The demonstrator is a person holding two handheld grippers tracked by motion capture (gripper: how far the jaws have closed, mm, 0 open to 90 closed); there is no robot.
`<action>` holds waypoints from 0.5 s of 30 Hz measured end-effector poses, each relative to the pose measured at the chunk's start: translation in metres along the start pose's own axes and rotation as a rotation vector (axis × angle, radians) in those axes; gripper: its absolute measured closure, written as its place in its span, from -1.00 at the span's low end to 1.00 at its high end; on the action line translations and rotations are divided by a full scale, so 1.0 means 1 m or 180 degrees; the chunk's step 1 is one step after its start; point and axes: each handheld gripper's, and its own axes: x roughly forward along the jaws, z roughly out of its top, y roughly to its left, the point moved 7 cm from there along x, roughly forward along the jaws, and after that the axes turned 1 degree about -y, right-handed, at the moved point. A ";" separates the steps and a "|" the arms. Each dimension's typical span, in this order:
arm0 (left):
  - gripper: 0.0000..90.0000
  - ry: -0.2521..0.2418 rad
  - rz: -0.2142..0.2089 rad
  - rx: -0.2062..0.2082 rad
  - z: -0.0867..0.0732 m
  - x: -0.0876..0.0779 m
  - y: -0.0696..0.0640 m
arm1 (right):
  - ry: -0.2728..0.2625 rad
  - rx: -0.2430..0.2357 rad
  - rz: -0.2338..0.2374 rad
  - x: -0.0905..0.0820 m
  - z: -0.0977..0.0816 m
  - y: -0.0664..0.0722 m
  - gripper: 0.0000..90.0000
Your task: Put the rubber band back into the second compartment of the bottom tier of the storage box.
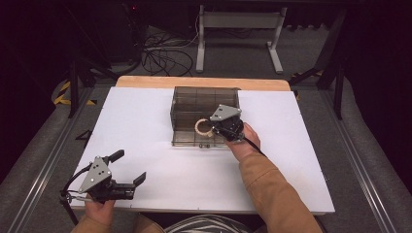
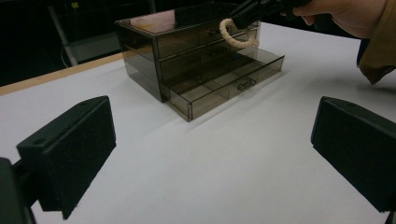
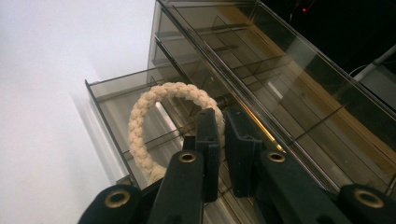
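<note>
A smoky clear drawer box (image 1: 194,104) stands mid-table with its bottom drawer (image 1: 187,141) pulled out toward me. My right gripper (image 1: 214,129) is shut on a cream braided rope ring (image 1: 200,127) and holds it just above that drawer. In the right gripper view the jaws (image 3: 223,127) pinch the ring (image 3: 148,105) at its right side, over the drawer (image 3: 108,100). My left gripper (image 1: 129,166) rests near the table's front left corner, wide open with nothing between its pads (image 2: 70,149). From there the box (image 2: 187,65) and the ring (image 2: 235,39) lie ahead.
The white tabletop (image 1: 145,121) has a wooden strip (image 1: 145,81) along its far edge. Black stands (image 1: 77,73) flank the table, and a white desk frame (image 1: 238,34) with cables (image 1: 163,56) stands on the floor behind.
</note>
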 end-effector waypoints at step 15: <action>-0.99 -0.0002 0.0001 -0.0003 0.000 0.000 0.000 | 0.0138 -0.0045 -0.0129 0.007 -0.011 -0.003 0.88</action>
